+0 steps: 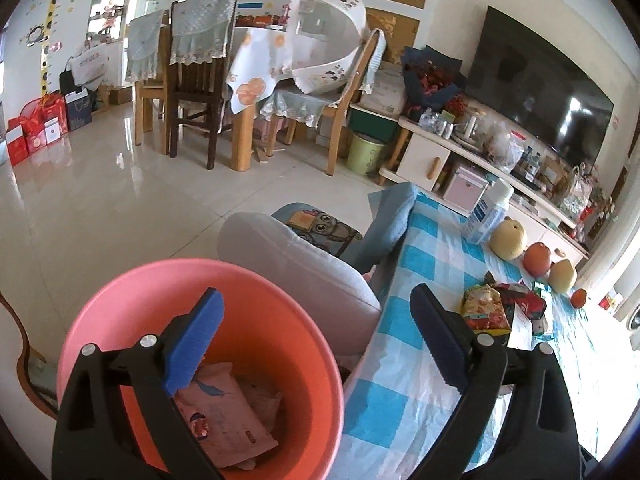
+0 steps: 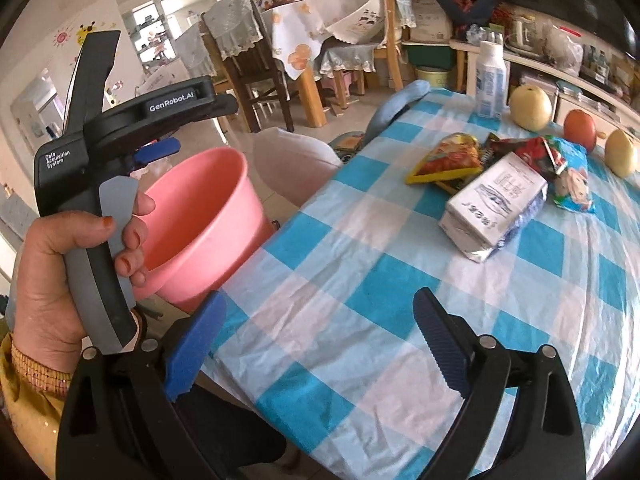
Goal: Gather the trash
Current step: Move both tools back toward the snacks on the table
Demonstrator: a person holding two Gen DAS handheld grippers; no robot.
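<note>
Pink plastic bin (image 1: 200,360), wrappers inside, sits under our wide-open, empty left gripper (image 1: 316,344), likely for drops, while our right gripper (image 2: 320,344), also agape and empty, hovers over the blue-checked tablecloth (image 2: 360,280), crumpled snack wrappers (image 2: 500,184) at one o'clock.

The left gripper (image 1: 316,340) is held with jaws wide apart, nothing between them. The right gripper (image 2: 318,344) is likewise spread, empty, at the frame's bottom.

Checked table (image 2: 360,280) (wrappers (image 2: 500,172), fruit (image 2: 530,107))
</note>
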